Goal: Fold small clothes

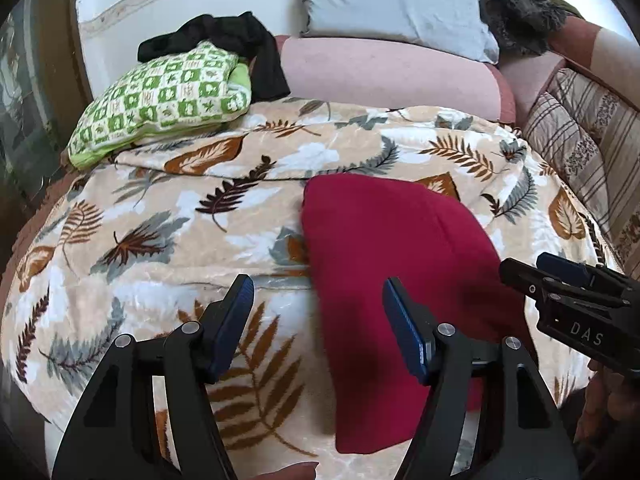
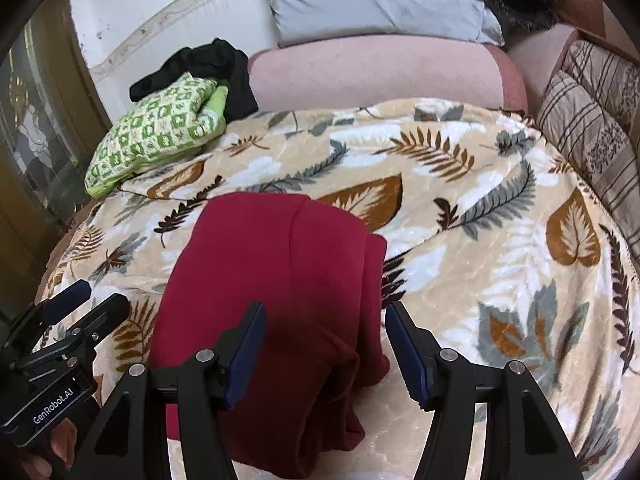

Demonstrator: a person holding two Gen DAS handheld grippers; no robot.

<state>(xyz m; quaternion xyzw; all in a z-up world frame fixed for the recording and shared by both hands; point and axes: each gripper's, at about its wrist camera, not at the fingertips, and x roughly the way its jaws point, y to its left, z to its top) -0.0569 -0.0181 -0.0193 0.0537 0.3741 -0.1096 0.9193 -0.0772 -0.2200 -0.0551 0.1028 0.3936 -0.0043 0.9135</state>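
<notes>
A dark red garment point(image 1: 384, 256) lies folded on the leaf-patterned blanket point(image 1: 168, 216); it also shows in the right wrist view point(image 2: 280, 264). My left gripper point(image 1: 318, 300) is open and empty, hovering over the garment's left edge. My right gripper point(image 2: 326, 328) is open and empty above the garment's near right part, where a fold ridge runs. The right gripper also shows at the right edge of the left wrist view point(image 1: 568, 292), and the left gripper shows at the left of the right wrist view point(image 2: 76, 304).
A green checked cloth point(image 1: 160, 100) and a black garment point(image 1: 240, 44) lie at the back left. A pink bolster point(image 1: 392, 76) and grey pillow point(image 1: 392, 0) are behind. Striped cushions point(image 1: 584, 140) line the right side.
</notes>
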